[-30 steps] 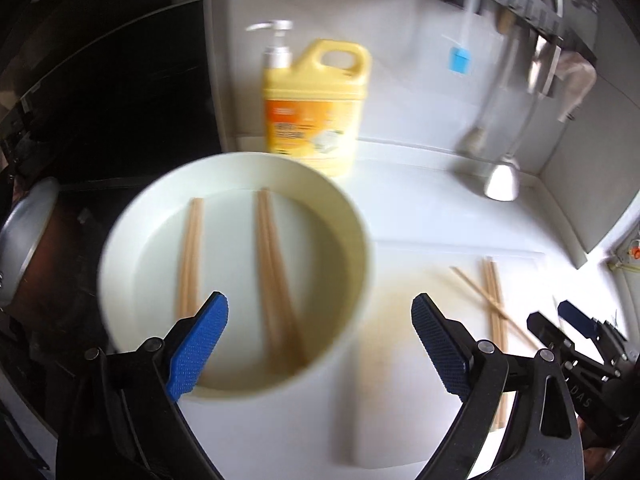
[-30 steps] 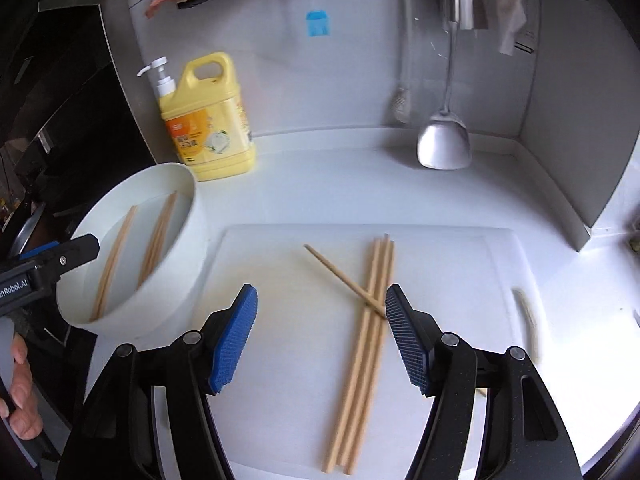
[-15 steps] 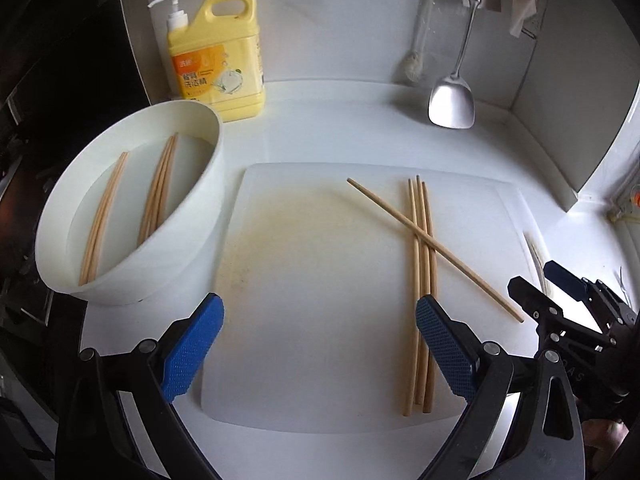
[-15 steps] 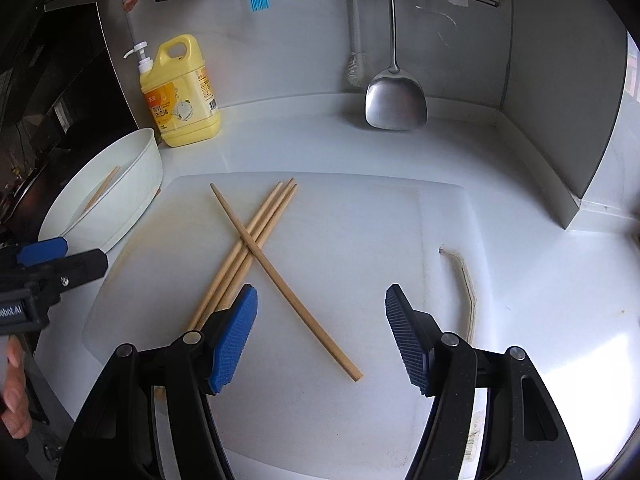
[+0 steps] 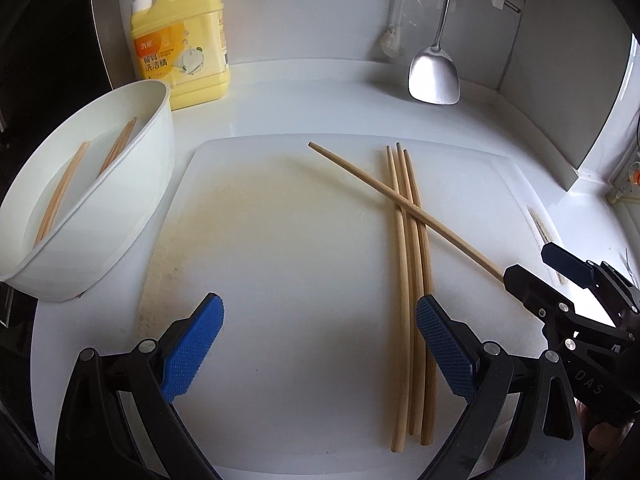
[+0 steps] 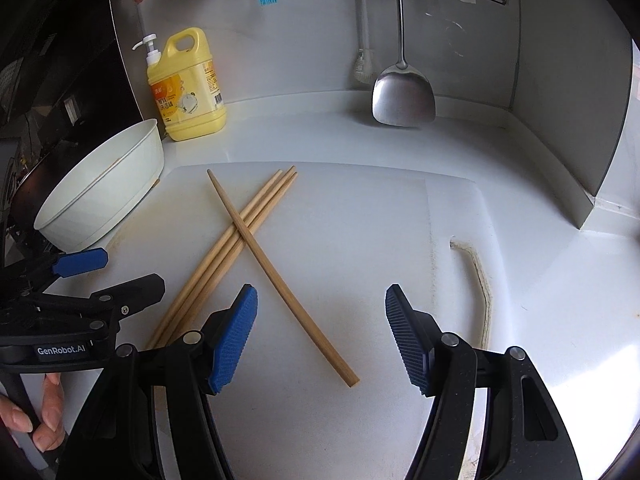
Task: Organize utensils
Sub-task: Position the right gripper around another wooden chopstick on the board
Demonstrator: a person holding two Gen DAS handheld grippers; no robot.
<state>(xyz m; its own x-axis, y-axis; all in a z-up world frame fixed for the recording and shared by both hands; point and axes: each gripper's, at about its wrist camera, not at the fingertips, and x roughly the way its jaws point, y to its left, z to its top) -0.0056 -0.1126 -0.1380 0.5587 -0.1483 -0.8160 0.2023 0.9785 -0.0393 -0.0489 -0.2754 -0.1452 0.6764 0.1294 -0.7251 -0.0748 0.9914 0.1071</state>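
Note:
Three wooden chopsticks [image 5: 408,260] lie side by side on a white cutting board [image 5: 280,240], and a fourth chopstick [image 5: 400,196] lies slanted across them. My left gripper [image 5: 318,320] hangs open over the board's near edge, its right finger beside the three. My right gripper [image 6: 320,308] is open too, low over the board [image 6: 360,220], with the thick half of the crossing chopstick [image 6: 296,308] between its fingers, untouched. A white bowl [image 5: 160,92] at the left holds more chopsticks [image 5: 60,196]. Each gripper shows in the other's view: the right gripper [image 5: 528,262], the left gripper [image 6: 128,270].
A yellow dish-soap bottle [image 5: 184,52] stands behind the bowl. A steel spatula [image 5: 434,76] and a brush hang on the back wall. A dark stove area borders the left, and a wall corner [image 6: 600,160] closes the right. A hand [image 6: 40,420] holds the left gripper.
My left gripper swung from above the bowl to the cutting board and came down. My right gripper shifted right off the three chopsticks and sank toward the crossing one. Both stayed open.

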